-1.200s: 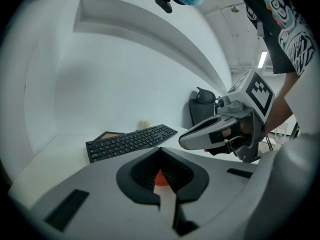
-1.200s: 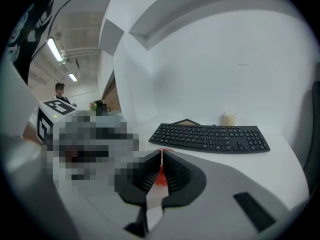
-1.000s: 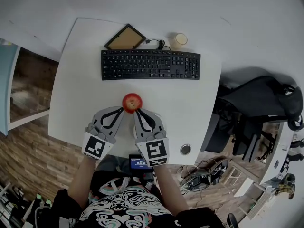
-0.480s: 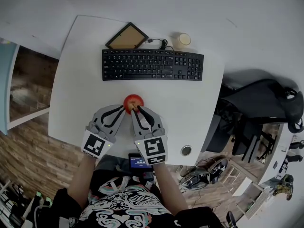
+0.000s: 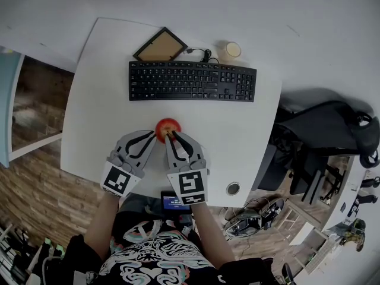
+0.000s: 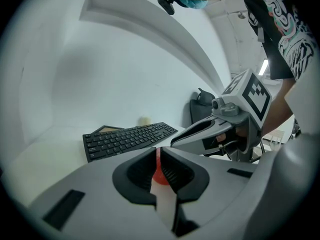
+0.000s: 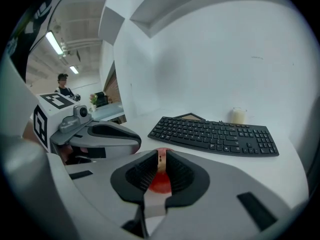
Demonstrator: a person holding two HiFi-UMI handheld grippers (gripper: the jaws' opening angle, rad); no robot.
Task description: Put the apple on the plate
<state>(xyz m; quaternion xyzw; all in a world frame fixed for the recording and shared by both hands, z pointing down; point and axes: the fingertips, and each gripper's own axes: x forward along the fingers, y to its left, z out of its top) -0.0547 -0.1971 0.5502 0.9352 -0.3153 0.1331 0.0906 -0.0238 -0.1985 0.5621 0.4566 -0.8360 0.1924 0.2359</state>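
Though both closed empty, left tongs [image 5: 155,137] and right tongs [image 5: 171,137] at the apple [image 5: 168,125], half hidden behind them.

Right gripper [image 7: 160,158] fingers together, apple [image 7: 160,184] beyond, keyboard [image 7: 215,134]

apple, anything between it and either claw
Nothing visible. The left claw and right claw both sit right at the near side of the apple, with no other thing between. No plate is in view.
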